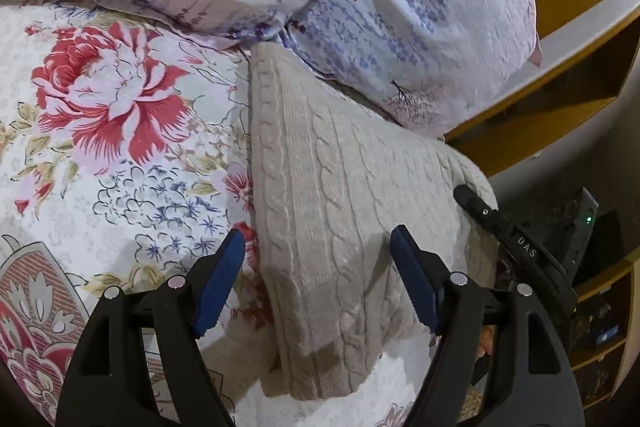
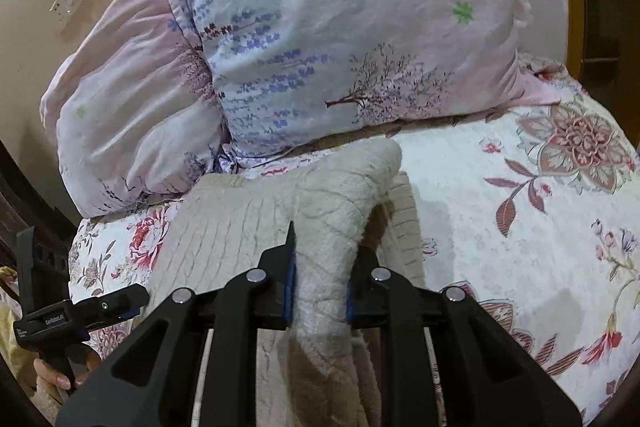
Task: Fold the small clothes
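A: Right gripper (image 2: 320, 291) — state noted?

B: Fingers drawn close, clamped on a raised fold of the cream knit sweater (image 2: 328, 211). The fleecy inner side is seen between the blue pads (image 2: 291, 287).

A: Left gripper (image 1: 318, 279)?

B: Fingers spread wide, nothing held. It is poised over the sweater's (image 1: 332, 195) lower part; one pad (image 1: 412, 279) appears over the knit, the other over the bedsheet (image 1: 100, 115). Contact cannot be told.

A: Where is the sweater placed?

B: Laid on the floral bedsheet (image 2: 520, 227), its far end tucked against the pillows (image 2: 340, 39). In the left view, its right edge is seen at the bed's side, by the right gripper.

A: Open room?

B: Bare sheet is seen to the sweater's left in the left view, and to its right in the right view. Pillows (image 1: 400, 7) close off the far side; a yellow wooden shelf (image 1: 560, 99) is noted beyond the bed edge. No containers noted.
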`<state>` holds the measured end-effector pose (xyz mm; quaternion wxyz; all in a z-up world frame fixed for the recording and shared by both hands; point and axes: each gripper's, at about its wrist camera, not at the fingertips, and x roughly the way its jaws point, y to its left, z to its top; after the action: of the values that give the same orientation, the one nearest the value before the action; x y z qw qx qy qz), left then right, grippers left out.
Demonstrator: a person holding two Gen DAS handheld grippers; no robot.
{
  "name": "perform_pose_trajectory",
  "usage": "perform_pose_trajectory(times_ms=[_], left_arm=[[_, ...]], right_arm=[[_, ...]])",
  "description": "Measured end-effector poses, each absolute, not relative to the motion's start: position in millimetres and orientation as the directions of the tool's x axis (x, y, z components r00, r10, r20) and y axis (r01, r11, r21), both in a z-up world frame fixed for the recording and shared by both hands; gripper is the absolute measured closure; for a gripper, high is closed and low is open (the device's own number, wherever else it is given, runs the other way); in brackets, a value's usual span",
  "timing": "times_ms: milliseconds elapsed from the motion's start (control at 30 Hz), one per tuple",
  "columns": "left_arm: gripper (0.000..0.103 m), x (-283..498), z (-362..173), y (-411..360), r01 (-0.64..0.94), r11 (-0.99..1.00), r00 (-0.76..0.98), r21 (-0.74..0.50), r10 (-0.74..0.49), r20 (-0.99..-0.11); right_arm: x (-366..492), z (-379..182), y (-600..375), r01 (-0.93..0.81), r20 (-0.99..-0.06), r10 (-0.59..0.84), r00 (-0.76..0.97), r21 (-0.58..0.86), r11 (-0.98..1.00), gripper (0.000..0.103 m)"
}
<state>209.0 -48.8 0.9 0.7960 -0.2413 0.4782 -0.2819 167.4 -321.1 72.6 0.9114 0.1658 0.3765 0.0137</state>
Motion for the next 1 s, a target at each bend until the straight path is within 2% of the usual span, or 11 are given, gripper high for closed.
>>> perform_pose_trajectory(times_ms=[67,200,267,333,400,500,533,567,667,833,1000], left_arm=[[0.028,208,1,-52,0.226,0.727,0.381,-0.648,-0.678,-0.628],[0.028,206,3,-55,0.251,0.729,0.384,-0.636,-0.678,-0.626],[0.028,203,4,-56,0.262,0.735,0.387,-0.626,-0.674,-0.629],[0.028,203,3,-58,0.267,0.733,0.381,-0.626,-0.677,-0.630],[0.028,202,1,-60,0.269,0.730,0.372,-0.628,-0.681,-0.631],[0.030,200,-1,-60,0.272,0.725,0.357,-0.633,-0.687,-0.633],[0.030,199,-2,-60,0.272,0.722,0.354,-0.636,-0.689,-0.632],[0.032,198,-2,-58,0.272,0.719,0.351,-0.640,-0.693,-0.630],[0.032,195,-3,-55,0.264,0.705,0.342,-0.658,-0.706,-0.620],[0.032,187,-2,-53,0.257,0.690,0.329,-0.676,-0.720,-0.610],[0.035,178,-1,-56,0.265,0.690,0.319,-0.674,-0.722,-0.614]], right_arm=[[173,64,-322,0.118,-0.708,0.130,0.694,0.290,0.950,0.086],[167,73,-321,0.101,-0.655,0.131,0.744,0.303,0.947,0.086],[169,73,-323,0.114,-0.658,0.107,0.745,0.283,0.952,0.086],[179,60,-331,0.155,-0.701,0.082,0.709,0.268,0.951,0.086],[188,37,-344,0.213,-0.759,0.109,0.642,0.313,0.925,0.085],[182,30,-356,0.255,-0.763,0.124,0.635,0.358,0.898,0.066],[178,32,-359,0.267,-0.766,0.119,0.632,0.359,0.894,0.051],[171,34,-362,0.276,-0.765,0.124,0.632,0.372,0.886,0.042],[154,39,-373,0.270,-0.741,0.176,0.648,0.439,0.857,0.038],[119,39,-383,0.261,-0.711,0.243,0.660,0.520,0.813,0.039],[99,39,-377,0.226,-0.701,0.282,0.655,0.538,0.812,0.045]])
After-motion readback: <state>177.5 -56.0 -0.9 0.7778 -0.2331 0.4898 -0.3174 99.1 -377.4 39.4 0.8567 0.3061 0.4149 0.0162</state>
